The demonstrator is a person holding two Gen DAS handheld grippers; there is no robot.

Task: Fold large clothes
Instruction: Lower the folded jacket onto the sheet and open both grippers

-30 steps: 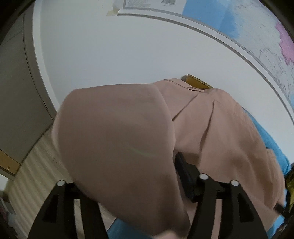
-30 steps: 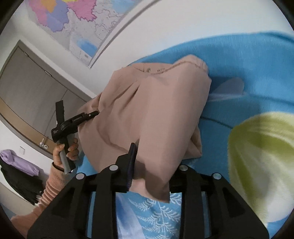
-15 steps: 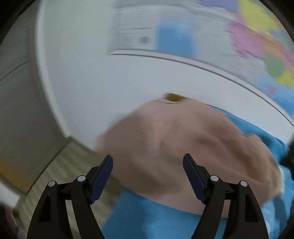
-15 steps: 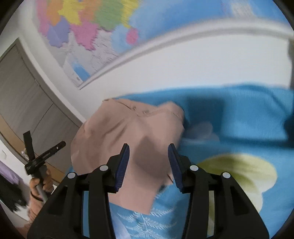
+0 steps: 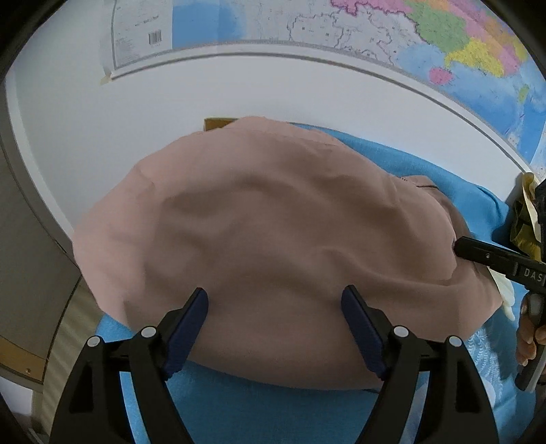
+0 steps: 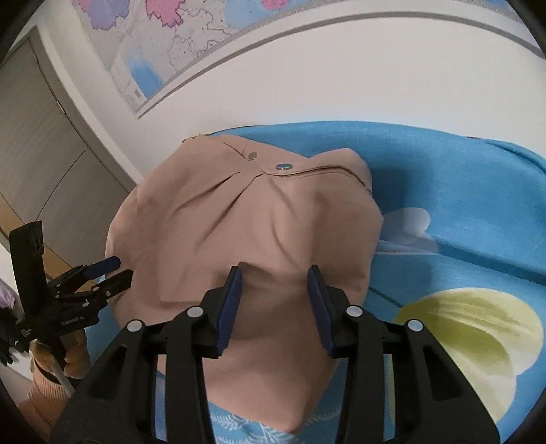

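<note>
Jaws apart on both grippers over pink garment [image 5: 273, 239]

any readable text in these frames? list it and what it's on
"DAS" – white letters on the right gripper body, cut off by the frame edge.
Left gripper body: white lettering, too small to read.
Wall map: barcode and fine print, too small to read.
Garment, blue sheet: no text.

Matte black plastic two-finger left gripper [image 5: 274, 329], navy blue pads on fingers [image 5: 186, 329], silver pivot screws. Identical black right gripper [image 6: 274, 307], white lettering on frame. Bare-skinned hand [image 6: 73, 355], salmon knit sleeve cuff [image 6: 42, 382].
</note>
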